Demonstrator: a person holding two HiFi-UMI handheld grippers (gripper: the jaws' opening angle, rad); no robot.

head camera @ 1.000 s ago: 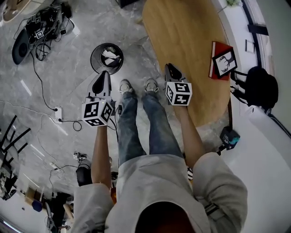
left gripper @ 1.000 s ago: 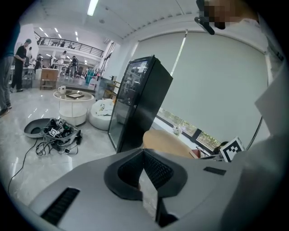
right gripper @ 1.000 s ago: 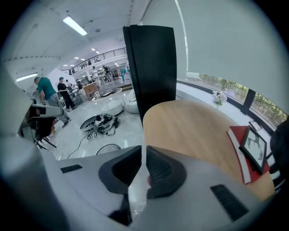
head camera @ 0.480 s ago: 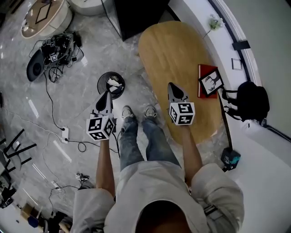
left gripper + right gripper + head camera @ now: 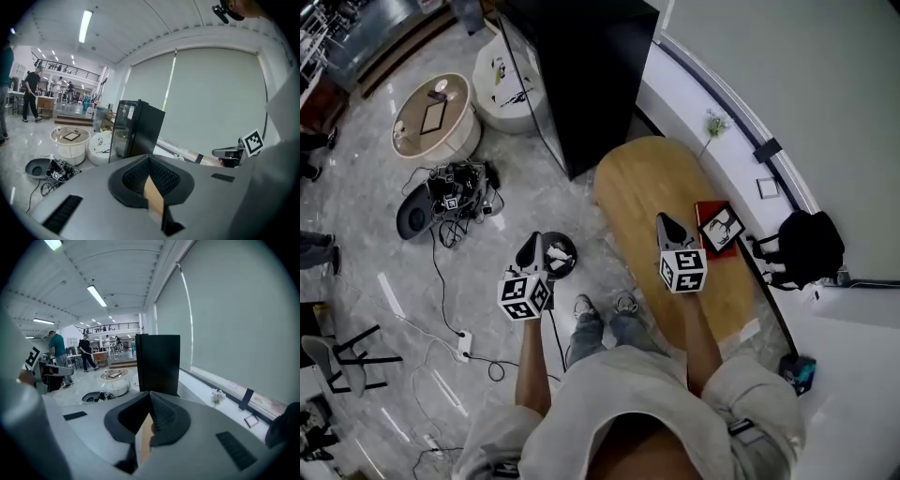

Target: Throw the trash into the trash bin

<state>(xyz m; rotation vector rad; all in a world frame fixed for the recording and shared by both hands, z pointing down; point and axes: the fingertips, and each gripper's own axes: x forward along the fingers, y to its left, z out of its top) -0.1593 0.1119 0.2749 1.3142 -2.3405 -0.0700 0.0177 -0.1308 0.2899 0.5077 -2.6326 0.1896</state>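
Though shut and empty, hold left gripper (image 5: pixel 532 246) and right gripper (image 5: pixel 668 225) steady; confirm white trash (image 5: pixel 560 251) lying inside trash bin (image 5: pixel 572 264) on floor (image 5: pixel 487 220), just right of left gripper.

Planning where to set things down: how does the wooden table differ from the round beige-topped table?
The wooden table is a long oval with a wood top, bearing a red book and framed picture; the round beige-topped table is circular, white-sided, with a flat dark-edged item on top. Both stand on the grey floor.
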